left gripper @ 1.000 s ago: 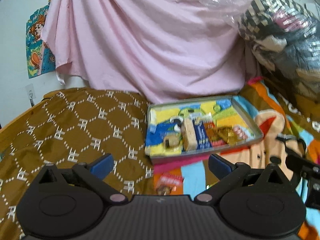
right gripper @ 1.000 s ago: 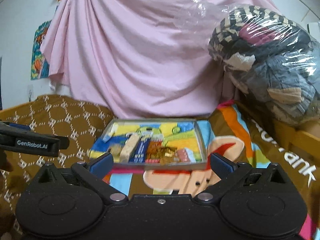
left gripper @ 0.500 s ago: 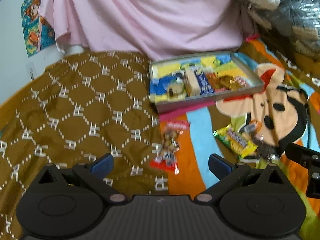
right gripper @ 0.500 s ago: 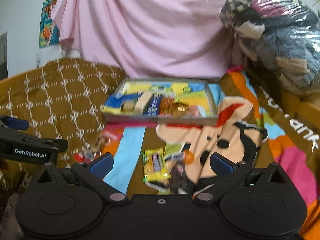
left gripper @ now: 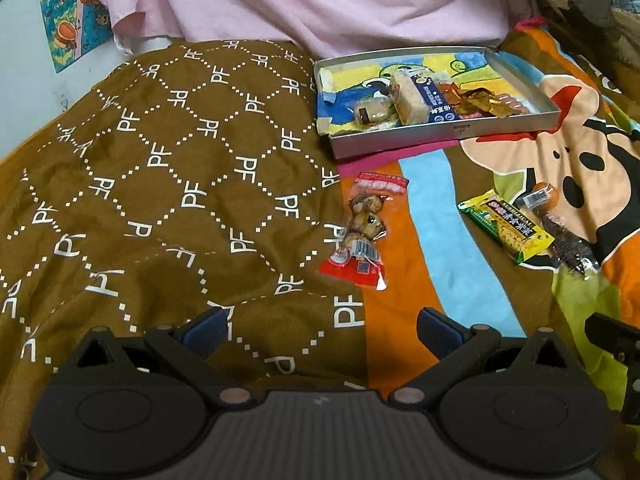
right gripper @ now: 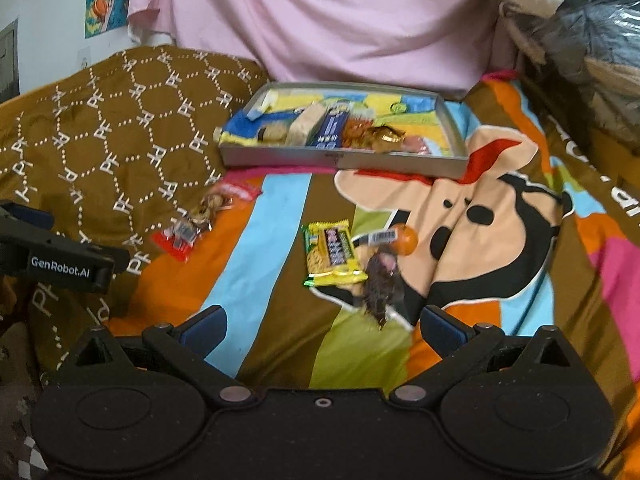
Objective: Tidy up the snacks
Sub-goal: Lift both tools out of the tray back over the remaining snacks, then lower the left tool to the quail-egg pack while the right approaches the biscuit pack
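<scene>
Red snack: small red-ended clear crinkly plastic packet of brown lumps (left gripper: 363, 232), flat on the bed where brown quilt meets striped blanket, short of the shallow grey metal tray (left gripper: 444, 138).
Feel: probably light, floppy, slippery film; lumps maybe crushable.
Hold: best pinched by a sealed end.
Left gripper (left gripper: 320, 326): spread wide, empty.
Right gripper (right gripper: 322, 326): wide too, nothing held; near the yellow-green foil bar wrapper (right gripper: 331, 254).

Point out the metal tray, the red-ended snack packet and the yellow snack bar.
metal tray (left gripper: 444, 136), left wrist view, on its near outer wall.
red-ended snack packet (left gripper: 364, 226), left wrist view, on the clear middle over the brown pieces.
yellow snack bar (right gripper: 331, 252), right wrist view, on the wrapper's centre.
</scene>
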A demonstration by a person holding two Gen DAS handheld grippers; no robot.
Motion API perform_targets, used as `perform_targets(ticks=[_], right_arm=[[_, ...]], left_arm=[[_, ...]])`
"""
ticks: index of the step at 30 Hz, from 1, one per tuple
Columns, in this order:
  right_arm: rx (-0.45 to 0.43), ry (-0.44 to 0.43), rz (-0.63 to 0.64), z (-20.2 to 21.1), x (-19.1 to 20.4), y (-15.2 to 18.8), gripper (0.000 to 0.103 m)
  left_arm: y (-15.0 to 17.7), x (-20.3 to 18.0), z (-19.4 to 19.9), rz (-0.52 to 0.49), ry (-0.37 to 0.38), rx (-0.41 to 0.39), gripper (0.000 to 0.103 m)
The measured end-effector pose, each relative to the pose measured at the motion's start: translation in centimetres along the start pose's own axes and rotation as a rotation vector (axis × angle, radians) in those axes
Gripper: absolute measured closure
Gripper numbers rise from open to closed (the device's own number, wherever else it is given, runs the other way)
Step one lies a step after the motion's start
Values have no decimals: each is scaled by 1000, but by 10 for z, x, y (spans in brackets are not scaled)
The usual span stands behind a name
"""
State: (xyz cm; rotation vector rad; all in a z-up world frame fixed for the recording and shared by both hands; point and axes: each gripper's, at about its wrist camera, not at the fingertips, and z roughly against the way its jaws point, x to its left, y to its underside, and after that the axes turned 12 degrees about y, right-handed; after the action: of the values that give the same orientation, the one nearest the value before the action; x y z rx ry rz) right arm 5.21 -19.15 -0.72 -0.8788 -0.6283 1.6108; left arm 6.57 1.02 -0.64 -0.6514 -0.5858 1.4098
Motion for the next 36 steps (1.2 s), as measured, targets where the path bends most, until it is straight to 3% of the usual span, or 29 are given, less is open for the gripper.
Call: perform_targets(ticks=[16, 36], right_arm=[[88, -41, 10, -35, 5, 0, 1], [33, -104, 9, -97, 10, -25, 1]], left_arm=[[-2, 3, -30, -4, -12, 48, 0], [-33, 9, -83, -12, 20, 35, 0]])
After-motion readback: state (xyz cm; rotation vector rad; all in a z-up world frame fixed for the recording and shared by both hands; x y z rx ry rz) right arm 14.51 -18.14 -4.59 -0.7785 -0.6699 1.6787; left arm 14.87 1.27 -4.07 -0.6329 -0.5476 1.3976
